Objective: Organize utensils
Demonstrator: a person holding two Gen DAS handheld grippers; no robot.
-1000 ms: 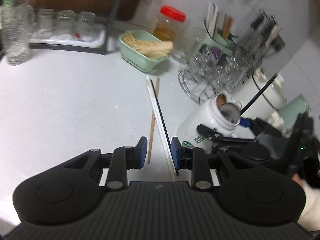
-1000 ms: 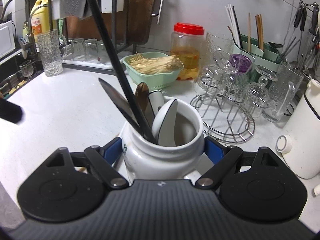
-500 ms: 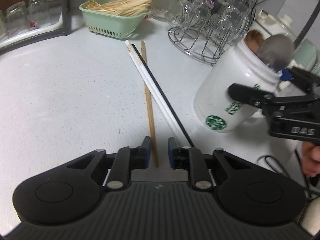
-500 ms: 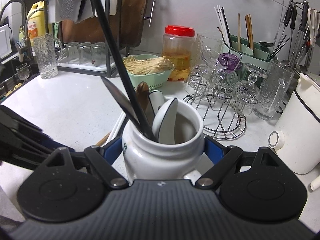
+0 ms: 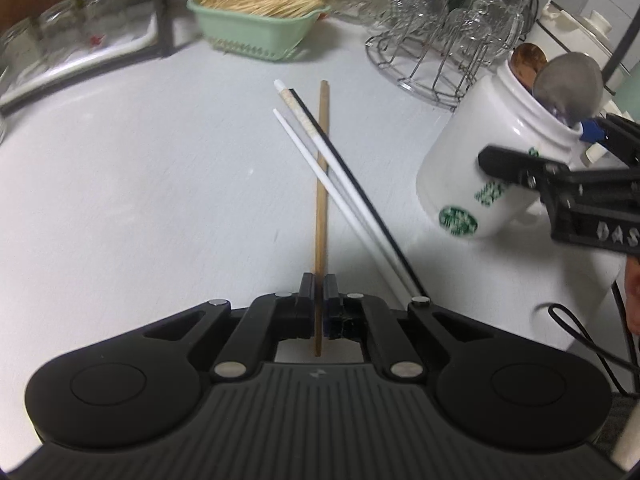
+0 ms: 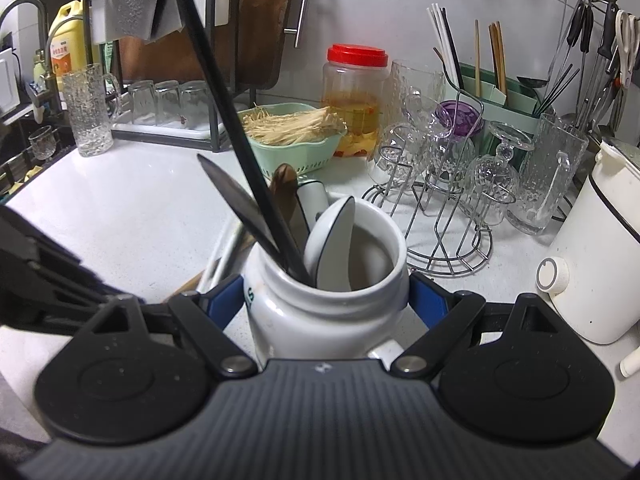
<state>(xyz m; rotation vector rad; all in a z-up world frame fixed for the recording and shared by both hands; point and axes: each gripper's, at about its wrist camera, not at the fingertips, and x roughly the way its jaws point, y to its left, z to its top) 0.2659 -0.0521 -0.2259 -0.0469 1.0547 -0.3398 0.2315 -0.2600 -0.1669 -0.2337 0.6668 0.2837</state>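
Wooden chopstick is the one getting picked here. It runs straight up the middle of the left wrist frame on the white countertop, and its near end sits between the pads of the left gripper, low in the centre. Those jaws have just been closing and now pinch tight on the stick, with basically no gap showing on either side of it.

Two white chopsticks and a black chopstick lie together slanting from centre frame down to the right, crossing over the wooden one about halfway along. Their near ends disappear behind the gripper's right arm.

The white ceramic jar with the green logo is at the right edge of that view, tilted, clamped by the right gripper. In the right wrist view it's dead centre, with a blue pad pressed against each side of the jar just below the rim, so that one's clenched on the jar. Already sticking out of it: a long black utensil handle leaning to the upper left, a dark blade-shaped thing, a brown wooden spoon and a white ceramic spoon.

Background stuff: green basket of pale sticks behind the jar, a red-lidded plastic jar beside it, a wire glass rack to the right, and a white kettle at the far right edge.
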